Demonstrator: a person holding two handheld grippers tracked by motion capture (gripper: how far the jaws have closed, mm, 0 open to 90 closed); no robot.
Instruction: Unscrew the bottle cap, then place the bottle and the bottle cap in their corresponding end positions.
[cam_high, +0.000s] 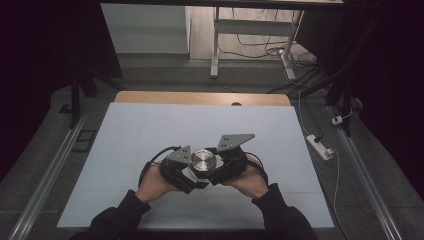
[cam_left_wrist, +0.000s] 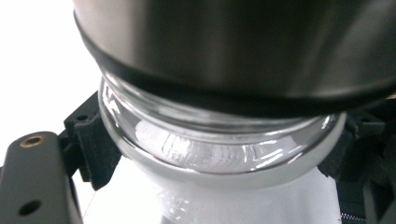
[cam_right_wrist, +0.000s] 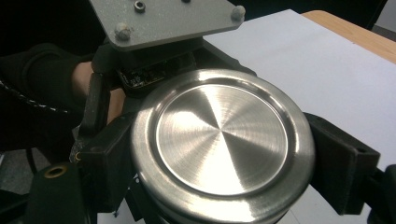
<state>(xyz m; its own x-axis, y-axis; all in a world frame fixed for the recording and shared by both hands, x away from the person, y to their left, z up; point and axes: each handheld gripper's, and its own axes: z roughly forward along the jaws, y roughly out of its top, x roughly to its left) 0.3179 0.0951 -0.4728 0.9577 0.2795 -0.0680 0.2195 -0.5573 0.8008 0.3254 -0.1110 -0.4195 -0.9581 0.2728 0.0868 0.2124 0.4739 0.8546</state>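
A glass jar (cam_left_wrist: 140, 126) with a brushed steel lid (cam_high: 202, 161) is held up between both grippers over the front middle of the white sheet (cam_high: 150, 130). My left gripper (cam_left_wrist: 219, 161) is shut on the jar's glass shoulder just under the lid (cam_left_wrist: 233, 42), with one black jaw on each side. My right gripper (cam_right_wrist: 224, 163) is shut on the lid (cam_right_wrist: 222, 140), its jaws pressing the rim from left and right. In the high view the left gripper (cam_high: 182, 169) and right gripper (cam_high: 226, 161) meet at the jar, with a hand behind each. The jar's lower part is hidden.
The white sheet covers a wooden table whose far edge (cam_high: 200, 98) shows bare. A power strip (cam_high: 320, 146) and cables lie on the floor at the right. A desk frame (cam_high: 215, 45) stands beyond the table. The left gripper's grey plate (cam_right_wrist: 163, 18) sits close above the lid.
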